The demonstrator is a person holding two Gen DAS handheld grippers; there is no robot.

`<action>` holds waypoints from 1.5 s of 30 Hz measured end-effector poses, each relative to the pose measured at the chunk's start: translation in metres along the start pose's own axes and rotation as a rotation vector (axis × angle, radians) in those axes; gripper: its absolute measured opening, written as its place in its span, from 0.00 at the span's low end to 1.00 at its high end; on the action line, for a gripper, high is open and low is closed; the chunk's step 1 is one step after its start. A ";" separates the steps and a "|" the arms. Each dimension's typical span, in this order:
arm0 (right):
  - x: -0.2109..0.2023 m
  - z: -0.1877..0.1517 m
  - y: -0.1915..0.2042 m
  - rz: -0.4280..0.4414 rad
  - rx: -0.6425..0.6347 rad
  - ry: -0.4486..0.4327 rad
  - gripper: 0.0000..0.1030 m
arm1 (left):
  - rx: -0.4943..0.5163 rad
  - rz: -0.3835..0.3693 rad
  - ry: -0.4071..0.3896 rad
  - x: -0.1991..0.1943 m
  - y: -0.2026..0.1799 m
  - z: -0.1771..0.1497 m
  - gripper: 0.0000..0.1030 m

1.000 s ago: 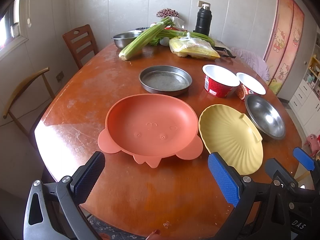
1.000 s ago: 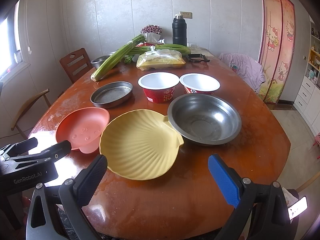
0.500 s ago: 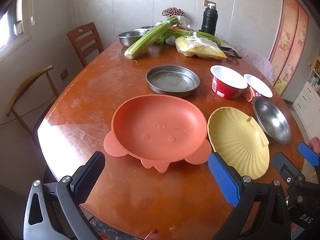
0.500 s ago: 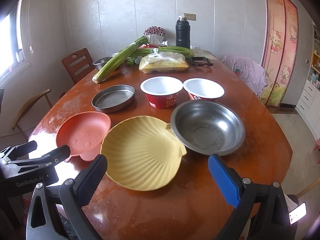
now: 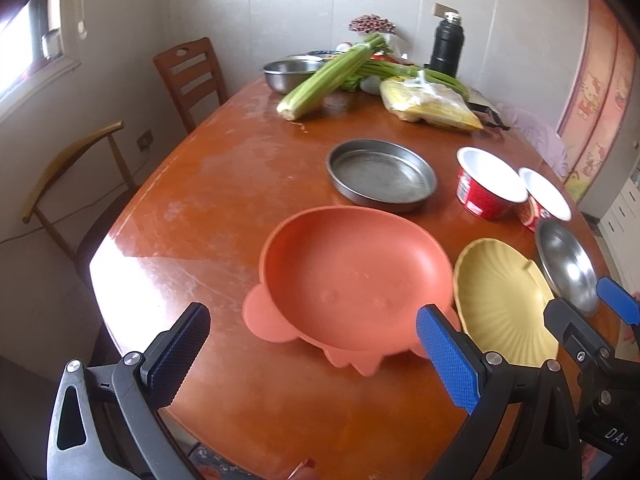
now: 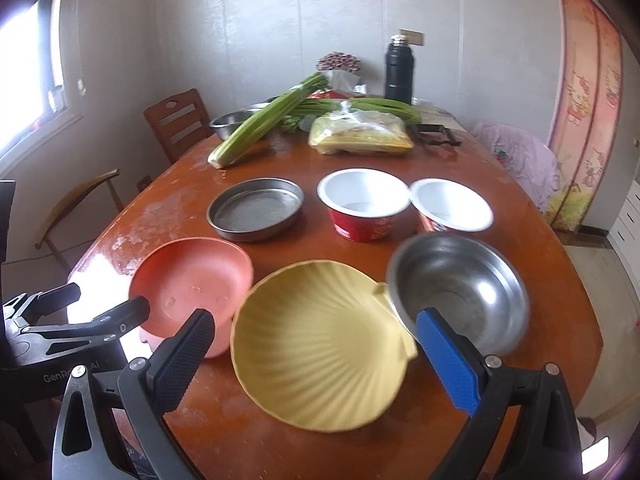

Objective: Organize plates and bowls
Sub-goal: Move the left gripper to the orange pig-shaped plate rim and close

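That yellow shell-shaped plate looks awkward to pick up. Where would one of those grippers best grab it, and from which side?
Probably by the near rim of the yellow shell plate, coming in low from the table edge where the open right gripper already faces it. The rim flares up off the table, leaving room for one finger beneath. The far side looks worse: its tab meets the steel bowl.

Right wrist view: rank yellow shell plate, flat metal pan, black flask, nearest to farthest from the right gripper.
From the right gripper:
1. Yellow shell plate, directly ahead between the open fingers.
2. Flat metal pan, mid-table, ahead and left.
3. Black flask, far end by the wall.
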State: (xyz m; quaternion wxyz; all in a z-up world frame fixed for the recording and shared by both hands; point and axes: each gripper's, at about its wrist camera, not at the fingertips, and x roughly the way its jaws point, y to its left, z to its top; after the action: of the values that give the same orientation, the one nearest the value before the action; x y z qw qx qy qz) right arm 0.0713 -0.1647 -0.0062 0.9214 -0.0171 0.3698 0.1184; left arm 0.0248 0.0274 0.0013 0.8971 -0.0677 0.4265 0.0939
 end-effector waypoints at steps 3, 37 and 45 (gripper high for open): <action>0.009 0.009 0.010 0.025 -0.029 0.006 0.98 | -0.026 0.016 0.004 0.004 0.012 0.007 1.00; 0.127 0.042 0.066 0.140 -0.227 0.259 0.66 | -0.063 0.004 0.173 0.082 0.046 0.027 0.99; 0.132 0.040 0.068 0.135 -0.238 0.283 0.49 | -0.028 -0.011 0.187 0.088 0.037 0.029 0.70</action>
State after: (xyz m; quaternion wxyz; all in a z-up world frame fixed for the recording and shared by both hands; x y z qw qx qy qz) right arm 0.1751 -0.0667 -0.0642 0.8417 -0.1177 0.4792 0.2192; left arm 0.0927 0.0794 -0.0508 0.8529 -0.0911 0.5064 0.0880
